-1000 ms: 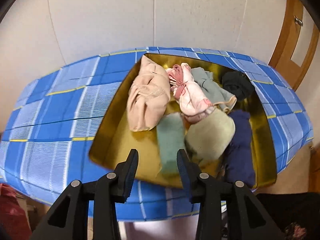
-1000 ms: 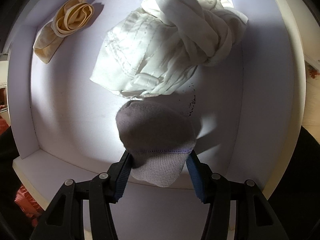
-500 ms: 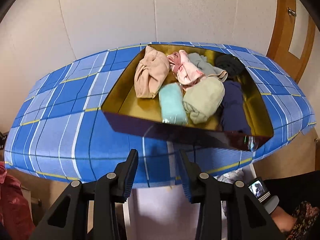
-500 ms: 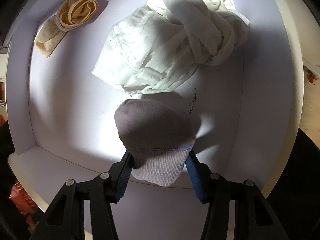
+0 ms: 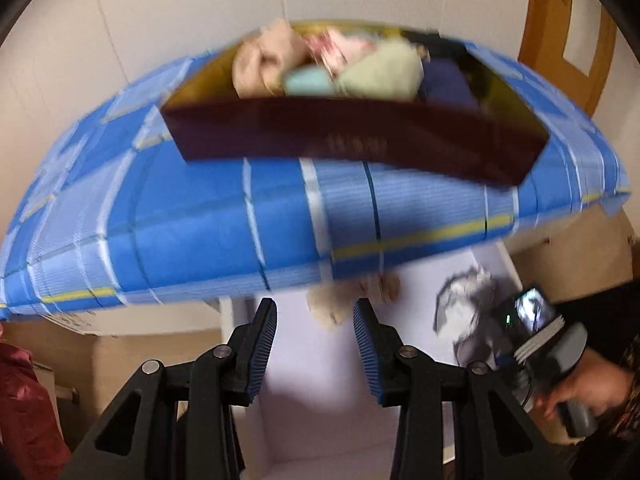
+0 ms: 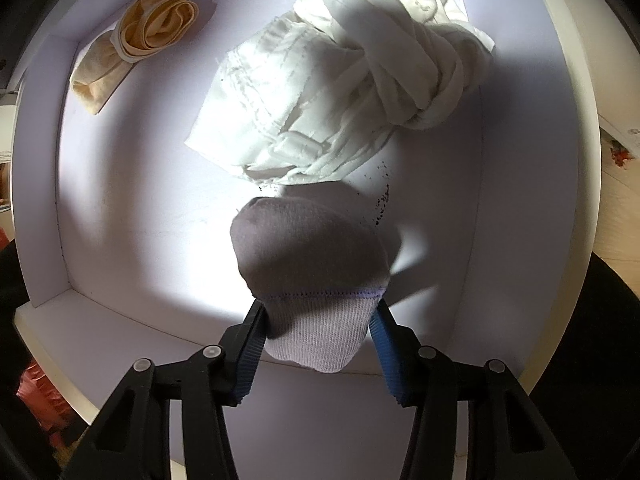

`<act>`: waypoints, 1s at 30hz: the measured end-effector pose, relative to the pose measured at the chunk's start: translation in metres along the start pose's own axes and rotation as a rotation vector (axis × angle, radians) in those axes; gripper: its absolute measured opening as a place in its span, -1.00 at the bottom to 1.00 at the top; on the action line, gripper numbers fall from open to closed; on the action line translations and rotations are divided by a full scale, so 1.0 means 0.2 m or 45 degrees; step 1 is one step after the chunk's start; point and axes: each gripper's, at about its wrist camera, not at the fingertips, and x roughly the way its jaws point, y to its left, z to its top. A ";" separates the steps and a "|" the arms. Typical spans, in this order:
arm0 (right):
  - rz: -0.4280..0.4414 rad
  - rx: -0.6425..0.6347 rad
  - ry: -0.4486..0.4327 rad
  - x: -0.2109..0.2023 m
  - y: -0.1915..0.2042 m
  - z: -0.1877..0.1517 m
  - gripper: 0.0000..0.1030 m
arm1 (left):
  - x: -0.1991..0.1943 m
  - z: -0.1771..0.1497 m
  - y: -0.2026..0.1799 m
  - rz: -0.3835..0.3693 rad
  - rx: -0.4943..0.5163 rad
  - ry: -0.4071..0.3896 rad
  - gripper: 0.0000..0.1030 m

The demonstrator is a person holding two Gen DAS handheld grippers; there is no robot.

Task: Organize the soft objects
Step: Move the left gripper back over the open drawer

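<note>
Grey-and-white sock clamped in my right tongs, just above white bin floor, near white cloth bundle. Left tongs narrow, empty, over bin. Placing step; next: release, withdraw clear.

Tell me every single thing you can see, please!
grey-and-white sock bundle: one, between the right gripper's pads, over the white box
white cloth: one, knotted, in the white box
yellow rolled cloth: one, far left corner of the white box
white box: one, below the table
dark red box: one, gold inside, on the table, full of rolled clothes
rolled clothes: several, beige, pink, green, teal, navy; blurred
blue checked tablecloth: one, over the table
wooden door: one, far right
left gripper: empty
right gripper: pads on the sock bundle
</note>
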 end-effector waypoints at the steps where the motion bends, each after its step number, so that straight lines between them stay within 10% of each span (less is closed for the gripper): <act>1: 0.001 0.002 0.000 0.01 0.00 0.00 0.01 | 0.02 -0.01 -0.01 -0.005 0.003 0.018 -0.23; 13: 0.026 0.013 -0.020 -0.01 -0.05 0.01 -0.02 | 0.41 -0.23 -0.08 -0.097 -0.006 0.354 -0.23; 30: 0.209 0.194 -0.106 -0.14 -0.23 -0.17 -0.03 | 0.63 -0.33 -0.11 -0.106 -0.051 0.485 -0.22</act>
